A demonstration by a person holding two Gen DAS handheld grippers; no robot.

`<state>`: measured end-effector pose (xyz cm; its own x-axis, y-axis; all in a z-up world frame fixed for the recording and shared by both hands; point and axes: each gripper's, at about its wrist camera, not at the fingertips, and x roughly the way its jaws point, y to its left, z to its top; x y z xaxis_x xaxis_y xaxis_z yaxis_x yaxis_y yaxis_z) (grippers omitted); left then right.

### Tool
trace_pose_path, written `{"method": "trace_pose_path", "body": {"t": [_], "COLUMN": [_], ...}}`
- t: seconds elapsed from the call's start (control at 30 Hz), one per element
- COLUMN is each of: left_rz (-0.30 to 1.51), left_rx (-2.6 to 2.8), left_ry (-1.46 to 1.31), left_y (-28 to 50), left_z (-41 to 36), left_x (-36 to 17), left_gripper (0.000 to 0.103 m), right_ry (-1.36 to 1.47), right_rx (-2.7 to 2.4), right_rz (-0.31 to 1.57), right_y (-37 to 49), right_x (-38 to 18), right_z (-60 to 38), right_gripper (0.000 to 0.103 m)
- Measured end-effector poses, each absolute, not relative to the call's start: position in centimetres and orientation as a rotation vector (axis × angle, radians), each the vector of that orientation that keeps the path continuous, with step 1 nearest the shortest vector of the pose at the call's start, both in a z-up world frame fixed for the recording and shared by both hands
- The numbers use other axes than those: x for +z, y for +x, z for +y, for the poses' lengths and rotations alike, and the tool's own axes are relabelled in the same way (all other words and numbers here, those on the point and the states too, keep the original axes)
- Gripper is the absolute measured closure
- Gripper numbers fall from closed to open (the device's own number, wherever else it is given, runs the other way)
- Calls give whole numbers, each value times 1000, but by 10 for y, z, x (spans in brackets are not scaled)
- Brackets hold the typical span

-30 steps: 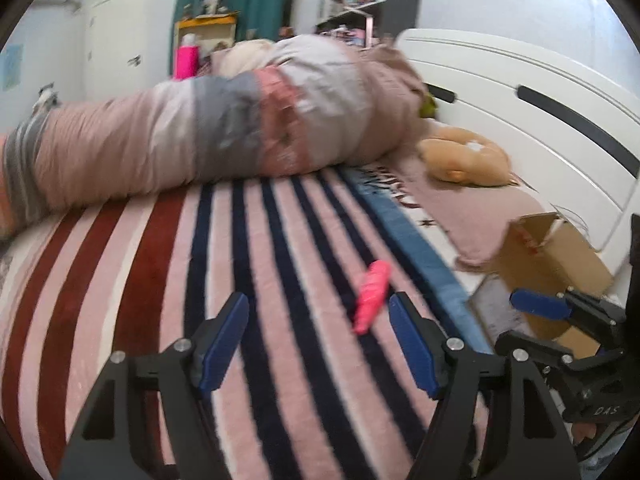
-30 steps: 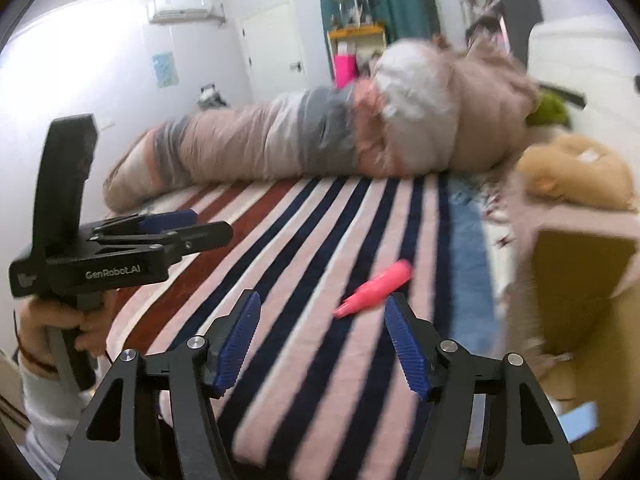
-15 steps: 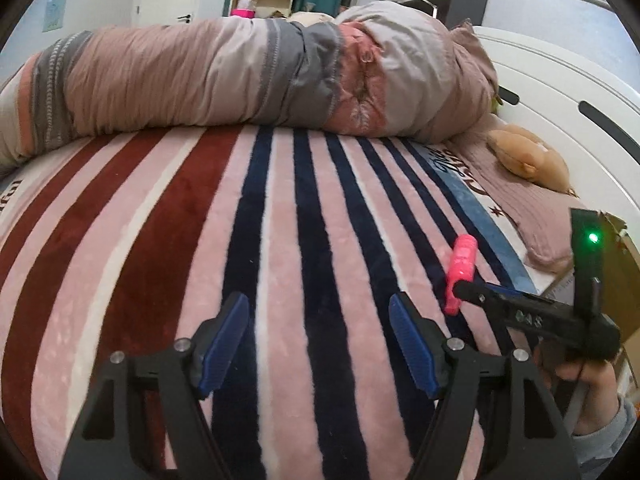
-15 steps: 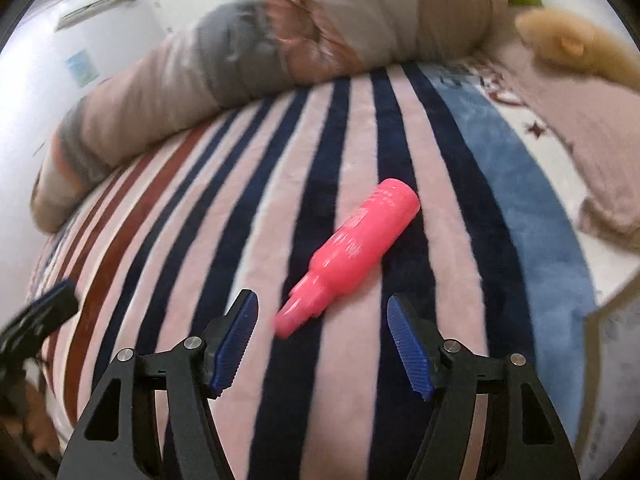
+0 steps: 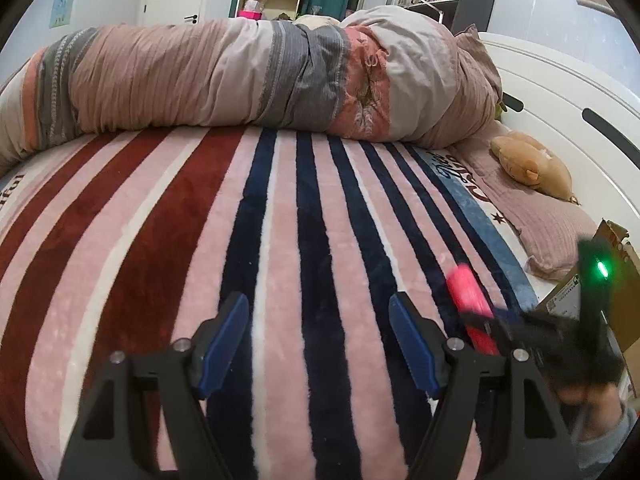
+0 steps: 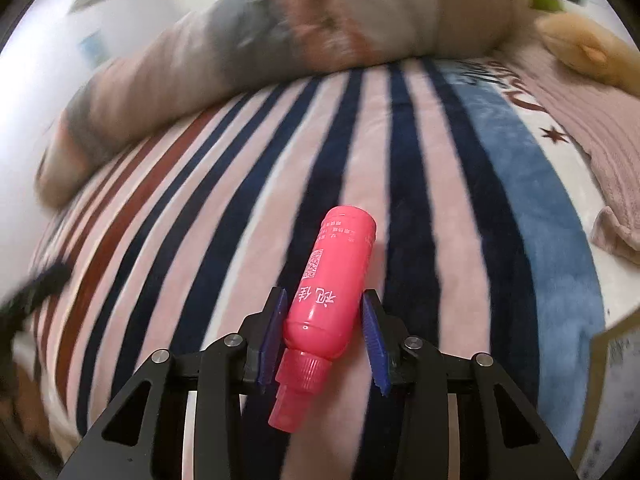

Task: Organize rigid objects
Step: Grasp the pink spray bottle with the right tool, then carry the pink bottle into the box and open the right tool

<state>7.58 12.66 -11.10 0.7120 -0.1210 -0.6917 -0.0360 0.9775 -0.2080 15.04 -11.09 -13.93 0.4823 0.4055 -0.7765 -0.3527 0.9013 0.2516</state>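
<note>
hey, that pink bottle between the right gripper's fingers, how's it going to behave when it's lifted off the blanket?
The pink bottle looks like rigid, smooth plastic, so it probably stays stiff but might slip. The right gripper straddles its lower body near the neck, so the long end may droop. It's round, so likely rolls if dropped.

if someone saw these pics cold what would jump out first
The bright pink bottle grabs the eye first: it lies on the striped blanket, framed between the right gripper fingers, nozzle pointing back toward the camera. Behind it, a long rolled-up duvet stretches across the bed, and a tan plush toy rests by the white headboard on the right. The left gripper is wide open with nothing in it.
</note>
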Motion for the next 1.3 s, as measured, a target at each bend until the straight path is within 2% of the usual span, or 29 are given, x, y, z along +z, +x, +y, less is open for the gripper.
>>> {"method": "trace_pose_path", "body": {"t": [0.2, 0.43, 0.53, 0.77, 1.0, 1.07, 1.13, 1.3], "left_rz": [784, 791, 798, 791, 713, 695, 678, 638], "left_rx": [-60, -61, -68, -316, -614, -638, -666, -672], "left_ry": [-213, -220, -209, -327, -415, -401, -380, -297], "left_y": [75, 76, 77, 72, 55, 49, 42, 33], "left_z": [124, 122, 120, 112, 79, 66, 51, 9], "left_x": [-111, -111, -112, -104, -61, -45, -25, 16], "left_gripper": [33, 33, 33, 33, 34, 40, 58, 63], "right_ry": [-57, -89, -89, -93, -79, -75, -60, -7], "right_rx": [432, 375, 376, 520, 691, 716, 733, 724], "right_rz": [984, 946, 950, 873, 709, 662, 622, 519], "right_y": [113, 134, 134, 103, 52, 36, 24, 6], "right_x": [-137, -143, -142, -105, -40, -24, -10, 15], "right_z": [-122, -106, -100, -88, -83, -91, -100, -139], "right_gripper": [70, 69, 76, 76, 76, 76, 76, 76]}}
